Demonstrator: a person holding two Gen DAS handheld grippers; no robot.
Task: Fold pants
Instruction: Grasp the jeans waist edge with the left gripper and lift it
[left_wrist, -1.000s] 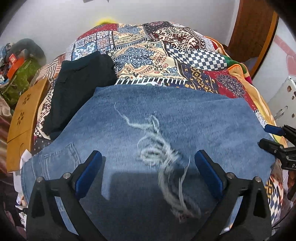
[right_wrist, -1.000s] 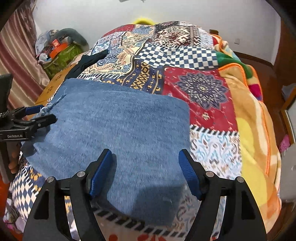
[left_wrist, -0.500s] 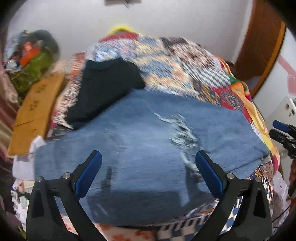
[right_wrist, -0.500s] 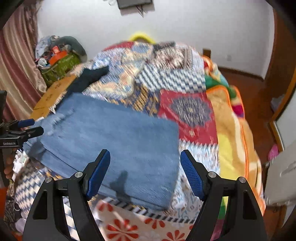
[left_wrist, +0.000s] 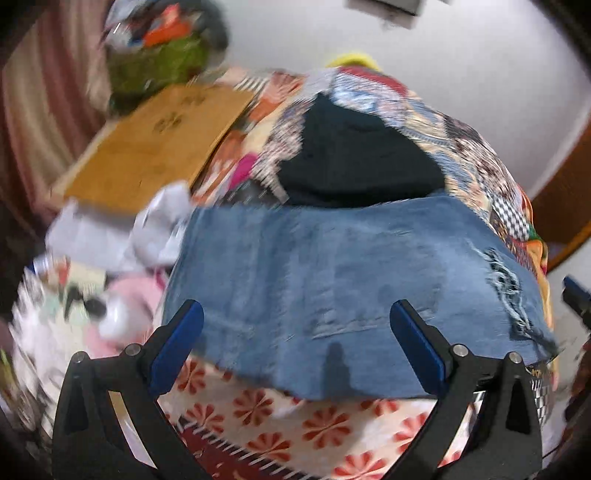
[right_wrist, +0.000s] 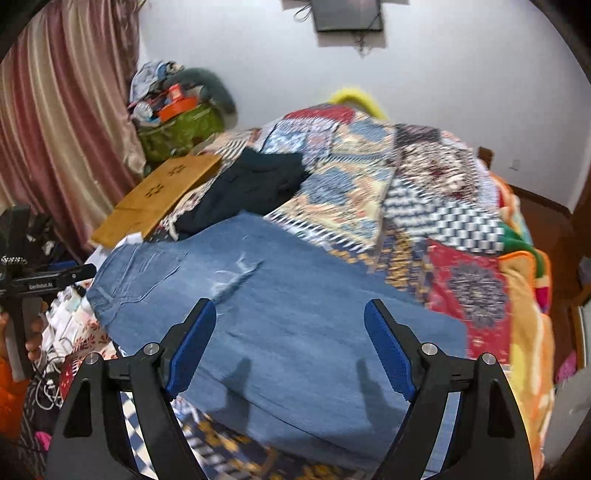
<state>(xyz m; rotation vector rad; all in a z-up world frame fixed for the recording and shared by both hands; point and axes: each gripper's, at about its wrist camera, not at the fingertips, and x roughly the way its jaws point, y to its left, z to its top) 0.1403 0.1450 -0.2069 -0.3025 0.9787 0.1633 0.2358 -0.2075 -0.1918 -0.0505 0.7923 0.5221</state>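
Blue jeans (right_wrist: 280, 310) lie folded flat on a patchwork bedspread (right_wrist: 424, 206), their frayed rip (left_wrist: 506, 280) showing at the right in the left wrist view. My left gripper (left_wrist: 295, 317) hovers open above the near left edge of the jeans (left_wrist: 332, 273), nothing between its blue pads. My right gripper (right_wrist: 290, 317) is above the near middle of the jeans, its jaws opening with nothing held. The left gripper (right_wrist: 55, 275) also shows at the left edge of the right wrist view.
A dark folded garment (right_wrist: 251, 184) lies just beyond the jeans. A wooden board (right_wrist: 159, 192) and a green bag (right_wrist: 177, 129) heaped with clutter stand at the bed's left. A curtain (right_wrist: 55, 129) hangs at left. A floral sheet (left_wrist: 258, 417) drapes the bed's near side.
Both grippers have drawn back from the jeans and risen. The left one swung to the left end of the jeans and rolled. The right jaws have widened slightly.
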